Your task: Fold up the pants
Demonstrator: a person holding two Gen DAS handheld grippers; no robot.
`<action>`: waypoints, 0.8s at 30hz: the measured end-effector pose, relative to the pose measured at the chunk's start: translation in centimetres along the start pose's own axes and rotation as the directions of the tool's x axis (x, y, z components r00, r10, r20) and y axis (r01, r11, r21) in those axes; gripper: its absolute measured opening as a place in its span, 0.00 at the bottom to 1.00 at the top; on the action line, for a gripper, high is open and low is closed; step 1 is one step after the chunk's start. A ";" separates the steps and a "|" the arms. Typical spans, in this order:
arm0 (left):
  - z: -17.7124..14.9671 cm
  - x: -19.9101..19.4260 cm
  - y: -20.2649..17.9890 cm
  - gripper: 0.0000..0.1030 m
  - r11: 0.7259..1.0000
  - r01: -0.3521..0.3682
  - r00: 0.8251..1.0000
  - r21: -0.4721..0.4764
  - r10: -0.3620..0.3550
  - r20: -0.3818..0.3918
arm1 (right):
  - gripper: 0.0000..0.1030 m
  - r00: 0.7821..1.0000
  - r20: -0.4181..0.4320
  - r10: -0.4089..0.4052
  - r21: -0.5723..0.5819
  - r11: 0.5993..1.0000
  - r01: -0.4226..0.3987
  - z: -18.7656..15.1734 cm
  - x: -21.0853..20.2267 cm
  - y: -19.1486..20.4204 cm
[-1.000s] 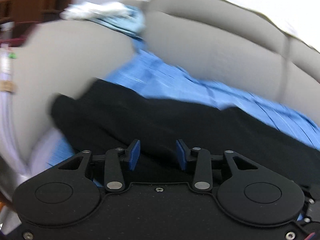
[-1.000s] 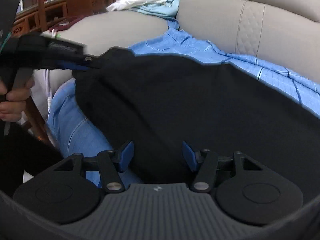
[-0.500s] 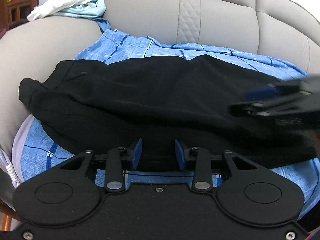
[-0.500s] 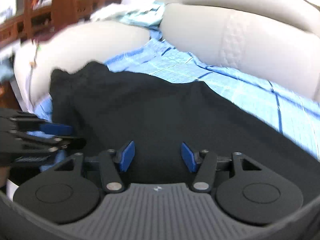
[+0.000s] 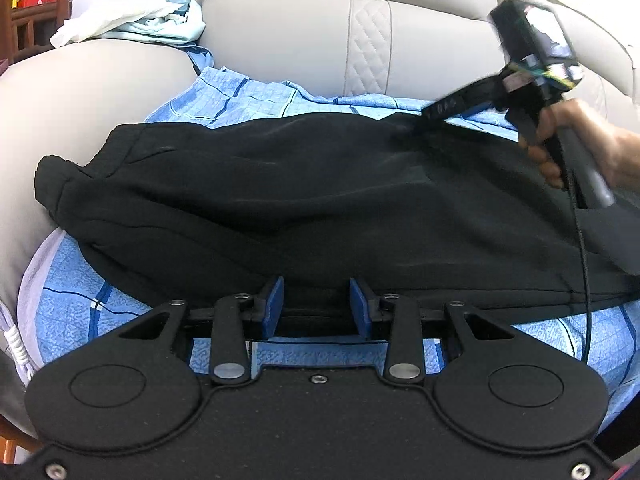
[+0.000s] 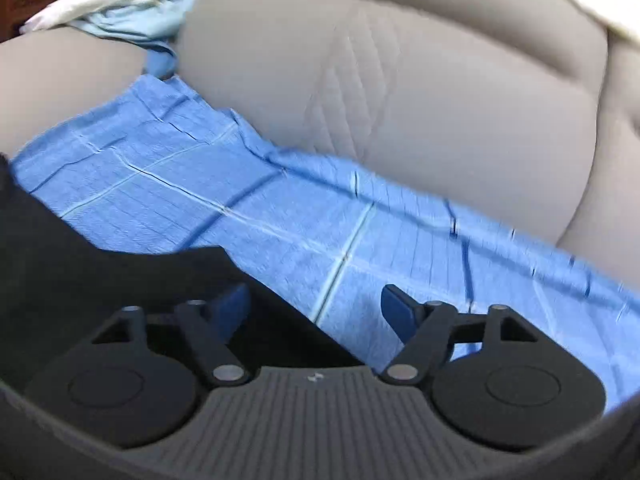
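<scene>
1 pair black pants point(image 5: 320, 200) on blue sheet point(image 5: 72, 304); left gripper point(image 5: 316, 306) jaws narrow, pants hem between; right gripper point(image 6: 314, 306) jaws opening, pants edge under left finger.

Each gripper is built of black linkage arms with silver pivot pins, two round discs and blue finger pads point(image 5: 273, 307). The left gripper point(image 5: 316, 307) carries a flat black plate fixed with small screws; the right gripper point(image 6: 316, 312) has a ribbed grey plate. A thin black cable point(image 5: 585, 264) is seen below the hand point(image 5: 580, 148).
</scene>
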State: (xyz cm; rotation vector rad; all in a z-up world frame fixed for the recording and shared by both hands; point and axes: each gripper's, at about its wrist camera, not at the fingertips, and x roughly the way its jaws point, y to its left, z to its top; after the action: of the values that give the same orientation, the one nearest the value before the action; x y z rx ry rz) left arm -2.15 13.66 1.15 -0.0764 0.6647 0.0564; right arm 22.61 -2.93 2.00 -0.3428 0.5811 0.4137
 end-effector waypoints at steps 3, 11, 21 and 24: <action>-0.2 -0.1 0.1 0.33 1.000 0.000 1.000 -0.001 0.000 0.006 | 0.80 0.978 0.080 0.195 -0.028 0.981 -0.193 0.3 -3.1 1.3; -0.5 -0.4 0.5 0.33 1.000 0.011 1.000 -0.008 -0.011 0.021 | 0.80 0.853 -0.060 0.518 -0.344 0.792 -0.505 0.3 -2.7 11.9; -0.7 -0.5 1.3 0.34 1.000 0.028 0.999 -0.004 -0.028 0.020 | 0.99 0.931 0.021 0.364 -0.164 0.920 -0.356 2.7 3.1 9.5; -0.5 -0.4 1.2 0.34 1.000 0.023 1.000 -0.003 -0.023 0.013 | 0.99 0.917 0.083 0.390 -0.210 0.906 -0.367 2.2 0.6 9.3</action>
State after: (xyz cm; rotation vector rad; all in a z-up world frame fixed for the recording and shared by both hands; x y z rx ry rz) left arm -2.91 14.79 0.91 -0.0867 0.6503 0.0362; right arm 19.72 6.18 1.57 -0.3845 0.4875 0.8663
